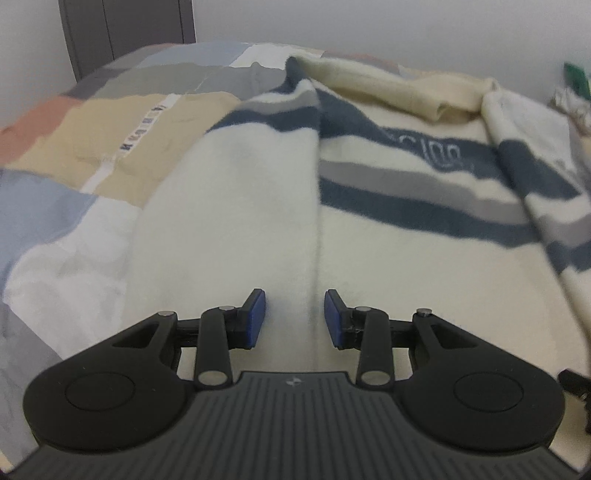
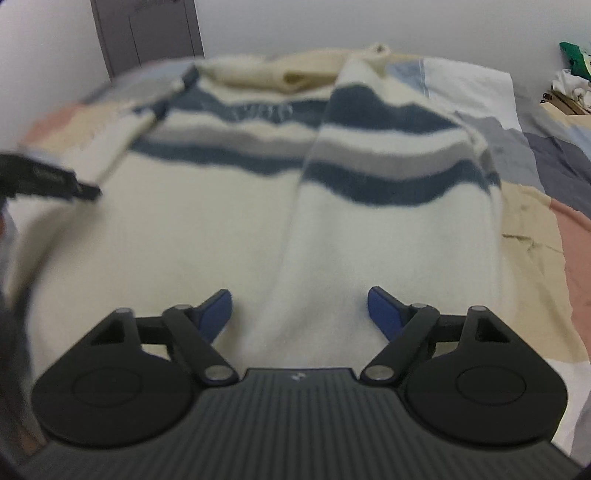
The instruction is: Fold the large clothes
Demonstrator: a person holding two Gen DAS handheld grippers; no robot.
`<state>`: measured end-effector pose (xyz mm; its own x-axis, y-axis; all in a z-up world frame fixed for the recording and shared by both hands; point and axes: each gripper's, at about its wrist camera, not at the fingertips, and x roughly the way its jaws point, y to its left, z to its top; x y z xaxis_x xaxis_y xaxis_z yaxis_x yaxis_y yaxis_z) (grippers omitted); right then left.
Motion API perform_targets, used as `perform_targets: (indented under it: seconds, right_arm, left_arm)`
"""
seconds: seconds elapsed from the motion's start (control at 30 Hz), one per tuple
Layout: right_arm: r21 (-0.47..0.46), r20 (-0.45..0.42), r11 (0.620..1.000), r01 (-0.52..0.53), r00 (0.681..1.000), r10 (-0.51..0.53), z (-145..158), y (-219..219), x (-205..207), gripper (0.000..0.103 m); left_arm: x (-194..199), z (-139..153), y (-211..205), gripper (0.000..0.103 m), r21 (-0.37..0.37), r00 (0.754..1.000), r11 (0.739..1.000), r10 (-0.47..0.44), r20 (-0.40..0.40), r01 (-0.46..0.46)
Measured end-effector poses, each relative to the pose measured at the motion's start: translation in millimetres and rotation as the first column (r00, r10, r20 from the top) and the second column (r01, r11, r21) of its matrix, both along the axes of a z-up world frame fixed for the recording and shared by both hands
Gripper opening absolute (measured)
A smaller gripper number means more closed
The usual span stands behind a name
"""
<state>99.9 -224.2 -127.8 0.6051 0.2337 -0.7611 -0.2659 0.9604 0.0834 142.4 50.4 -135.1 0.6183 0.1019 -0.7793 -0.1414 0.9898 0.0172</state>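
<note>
Left wrist view: your left gripper [image 1: 294,317] hangs over the cream sweater [image 1: 388,258] with its blue pads [image 1: 256,319] parted and nothing between them — a folded edge of the knit runs up the gap. The sweater lies spread on the patchwork bedspread [image 1: 122,147], its navy and grey stripes across the chest, the left sleeve folded inward over the body. Right wrist view: your right gripper [image 2: 300,314] is spread wide over the lower body of the sweater [image 2: 207,236], holding nothing. The right sleeve lies folded over the torso, collar toward the far wall [image 2: 332,22]. The image is blurred — the dark object at left edge cannot be identified.
</note>
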Motion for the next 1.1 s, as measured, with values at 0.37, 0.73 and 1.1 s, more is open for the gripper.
perform_targets:
  seconds: [0.37,0.73,1.1]
  right_arm:
    - [0.046,0.064,0.997,0.063,0.996,-0.066,20.3,-16.1,-11.0,0.018]
    - [0.015,0.206,0.978,0.206,0.957,-0.205,90.4,-86.6,19.2,0.009]
    - [-0.269,0.479,0.813,0.517,0.804,-0.353,164.2,-223.4,156.9,0.009]
  left_arm:
    - [-5.7,17.3,41.0,0.007,-0.01,0.982,0.985,0.171,0.085,-0.17]
    - [5.4,82.8,105.2,0.007,0.099,0.896,0.928,0.314,0.313,-0.36]
    - [51.2,83.4,168.1,0.007,0.035,0.786,0.836,0.5,0.363,-0.548]
